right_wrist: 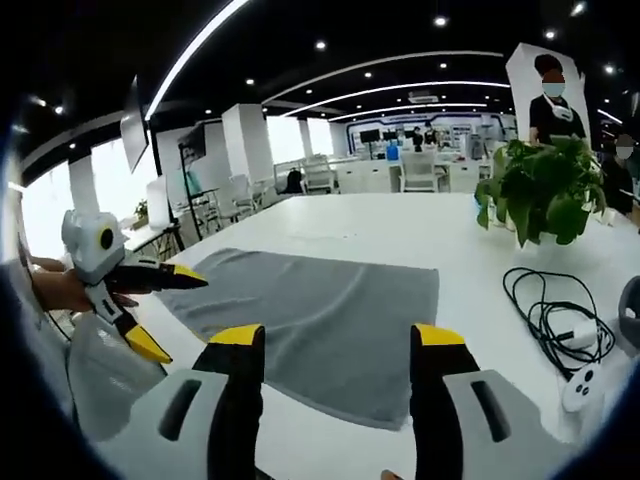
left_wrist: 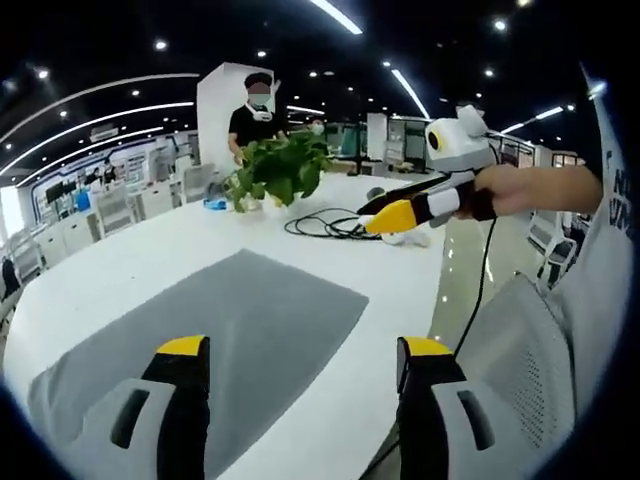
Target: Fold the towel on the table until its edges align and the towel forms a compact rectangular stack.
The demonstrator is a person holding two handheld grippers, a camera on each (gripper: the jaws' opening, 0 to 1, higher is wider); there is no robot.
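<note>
In the left gripper view, the left tool (left_wrist: 303,375) hangs over the near edge of the white counter (left_wrist: 150,260) with its 2 yellow-tipped jaws spread wide and holding nothing. The gray towel (left_wrist: 240,330) lies flat and unfolded on the counter just beyond the jaws. On the right, a hand (left_wrist: 515,188) holds the right tool (left_wrist: 378,218) above the counter, its jaws close to each other. Farther off stand a leafy potted plant (left_wrist: 280,168) and a coil of black cable (left_wrist: 325,225). In the right gripper view, the right tool (right_wrist: 338,345) also has its jaws spread and empty, with the towel (right_wrist: 320,310) spread flat ahead of them. The left tool (right_wrist: 170,310) enters from the left with jaws parted, beside the towel's left edge. On the right sit the plant (right_wrist: 545,190), the cable (right_wrist: 550,310) and a white controller (right_wrist: 583,385).
</note>
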